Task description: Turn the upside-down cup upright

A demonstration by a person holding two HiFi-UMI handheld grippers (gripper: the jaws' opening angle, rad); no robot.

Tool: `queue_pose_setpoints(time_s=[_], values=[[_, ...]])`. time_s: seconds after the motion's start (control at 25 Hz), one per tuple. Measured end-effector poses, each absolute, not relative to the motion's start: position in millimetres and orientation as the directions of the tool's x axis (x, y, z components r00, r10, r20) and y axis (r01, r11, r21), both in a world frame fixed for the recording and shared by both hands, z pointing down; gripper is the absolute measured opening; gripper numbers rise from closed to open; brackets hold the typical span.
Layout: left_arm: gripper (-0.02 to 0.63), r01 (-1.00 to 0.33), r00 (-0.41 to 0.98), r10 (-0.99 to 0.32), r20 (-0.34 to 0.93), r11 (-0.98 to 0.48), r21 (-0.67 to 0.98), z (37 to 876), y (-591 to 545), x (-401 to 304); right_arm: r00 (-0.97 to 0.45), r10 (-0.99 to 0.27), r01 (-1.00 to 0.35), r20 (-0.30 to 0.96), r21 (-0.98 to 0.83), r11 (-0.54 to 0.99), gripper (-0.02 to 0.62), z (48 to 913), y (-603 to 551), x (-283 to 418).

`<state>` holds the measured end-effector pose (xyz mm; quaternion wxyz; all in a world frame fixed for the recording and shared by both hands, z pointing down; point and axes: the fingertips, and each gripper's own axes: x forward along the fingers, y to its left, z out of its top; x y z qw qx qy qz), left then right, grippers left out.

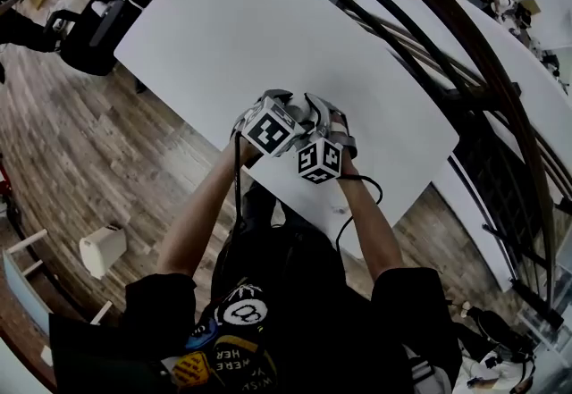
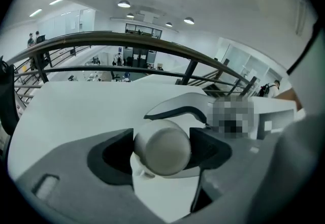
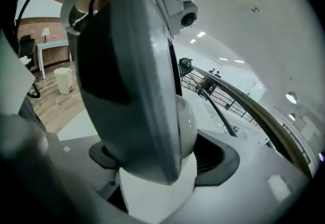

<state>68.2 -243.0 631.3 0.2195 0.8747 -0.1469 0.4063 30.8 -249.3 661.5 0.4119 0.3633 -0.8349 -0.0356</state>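
Over the near edge of the white counter (image 1: 268, 26), both grippers are held close together, their marker cubes almost touching in the head view, and the cup is hidden beneath them there.

On the left, the left gripper (image 2: 161, 153) is seen with its jaws closed to a narrow gap on the cup (image 2: 163, 147). A dark pad is pressed against each side of it, and its flat round base is turned toward that gripper's camera.

On the right, the right gripper (image 3: 161, 161) is crossed over the same cup (image 3: 189, 125). Its jaws are set round it, and the one pad that can be seen lies against the cup's side. The other pad is covered by the left gripper's jaw, which fills the front of that view.

The step in hand is judged to be the turn itself, with the cup shared between the two grippers as if for a hand-over. For the next move, one grip would probably have to be released while the other is kept firm. The cup would then be rotated until its mouth faces up and lowered onto the counter. A slip is the likely risk while only one pair of jaws is loaded.

No brand or label can be made out on the cup. The cubes carry only black-and-white square patterns. On the person's dark shirt (image 1: 237, 330), an eight-ball graphic and the upside-down words "WERE" and "HER" can be read in part.
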Motion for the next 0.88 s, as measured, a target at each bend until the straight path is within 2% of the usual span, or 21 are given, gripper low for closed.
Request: queue_pose_setpoints(time_s=[0.16,0.32,0.44,0.6,0.76,0.84,0.88], values=[[0.353,-0.444,0.663,-0.035,0.748,-0.823,0.355,625.3,-241.0,71.2,-0.391,-0.607,-0.518,0.691,0.38,0.766,0.39,658.3,-246.2,37.8],[0.351,-0.438,0.745,0.0,0.667,-0.753,0.49,618.8,-238.5,74.5,-0.472,-0.542,-0.472,0.695,0.321,0.822,0.39,652.3,-236.1,41.1],[0.35,-0.415,0.823,0.026,0.567,-0.654,0.633,619.2,-237.4,73.5,-0.574,-0.481,-0.448,0.663,0.238,0.862,0.39,647.1,-226.4,44.0],[0.35,-0.375,0.904,-0.017,0.428,-0.511,0.773,615.1,-243.8,60.5,-0.671,-0.475,-0.487,0.569,0.145,0.861,0.374,629.0,-226.6,47.8],[0.35,-0.335,0.939,-0.088,0.331,-0.438,0.834,605.9,-256.0,47.0,-0.74,-0.488,-0.577,0.463,-0.063,0.814,0.388,615.9,-233.2,64.4],[0.35,-0.284,0.959,-0.119,0.258,-0.412,0.866,593.7,-261.0,43.2,-0.802,-0.475,-0.577,0.361,-0.267,0.772,0.383,602.7,-232.6,73.4],[0.35,-0.244,0.969,-0.132,0.207,-0.402,0.883,586.3,-263.1,40.8,-0.847,-0.451,-0.531,0.282,-0.392,0.751,0.37,593.5,-230.5,73.3]])
